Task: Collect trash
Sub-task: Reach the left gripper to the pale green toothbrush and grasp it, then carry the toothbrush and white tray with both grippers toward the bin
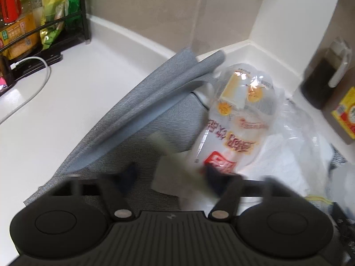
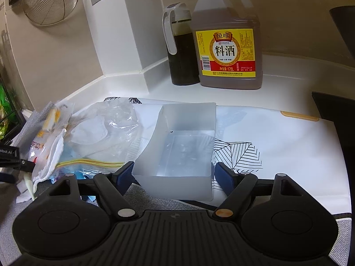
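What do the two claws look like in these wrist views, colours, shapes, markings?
Both look the same build. The left claw and right claw each have a matte black ribbed body with a small logo, flanked by two round black housings. Black linkage arms pivot on round pins, silver except one copper-toned on the right claw. Fingers carry dark blue pads. The left view is motion-blurred. No sleeves or cables of theirs show.

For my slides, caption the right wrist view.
Right gripper straddling a translucent plastic box on a leaf-print mat, plastic trash piled alongside.
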The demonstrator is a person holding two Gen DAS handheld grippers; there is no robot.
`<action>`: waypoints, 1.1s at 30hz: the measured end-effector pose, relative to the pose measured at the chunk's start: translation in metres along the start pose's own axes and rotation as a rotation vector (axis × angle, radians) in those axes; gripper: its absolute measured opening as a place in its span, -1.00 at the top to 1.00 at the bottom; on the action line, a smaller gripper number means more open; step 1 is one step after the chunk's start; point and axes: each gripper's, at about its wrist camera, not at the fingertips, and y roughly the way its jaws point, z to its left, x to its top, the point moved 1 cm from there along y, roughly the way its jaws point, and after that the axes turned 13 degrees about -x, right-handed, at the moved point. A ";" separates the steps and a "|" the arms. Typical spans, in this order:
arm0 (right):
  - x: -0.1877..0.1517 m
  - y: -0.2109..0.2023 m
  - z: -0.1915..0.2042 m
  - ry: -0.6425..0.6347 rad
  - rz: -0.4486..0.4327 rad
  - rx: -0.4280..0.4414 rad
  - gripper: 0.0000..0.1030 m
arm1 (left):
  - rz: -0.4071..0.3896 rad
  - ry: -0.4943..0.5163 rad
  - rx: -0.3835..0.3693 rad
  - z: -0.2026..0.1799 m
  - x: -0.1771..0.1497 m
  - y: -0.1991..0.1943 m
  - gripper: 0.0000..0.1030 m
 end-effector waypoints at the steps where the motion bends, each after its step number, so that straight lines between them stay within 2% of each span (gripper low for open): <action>1: 0.000 0.000 0.000 0.000 -0.001 -0.001 -0.56 | 0.010 -0.001 -0.015 -0.002 0.000 -0.002 0.29; 3: 0.000 -0.001 0.000 0.005 -0.004 0.000 -0.53 | 0.019 0.020 -0.052 -0.007 0.000 -0.008 0.68; 5: 0.000 -0.002 -0.001 0.013 -0.011 -0.002 -0.44 | 0.011 0.042 -0.079 -0.012 -0.001 -0.014 0.77; 11: 0.000 -0.008 -0.001 0.026 -0.049 0.016 -0.40 | -0.050 0.111 -0.140 -0.022 -0.012 -0.042 0.79; 19: 0.002 -0.014 -0.005 0.064 -0.092 0.038 -0.40 | -0.098 0.104 -0.181 -0.018 -0.027 -0.080 0.82; 25: 0.001 -0.018 -0.005 0.066 -0.121 0.044 -0.40 | -0.121 0.160 -0.167 -0.019 -0.050 -0.100 0.82; 33: 0.001 -0.021 -0.006 0.079 -0.141 0.057 -0.40 | -0.150 0.167 -0.182 -0.026 -0.055 -0.119 0.82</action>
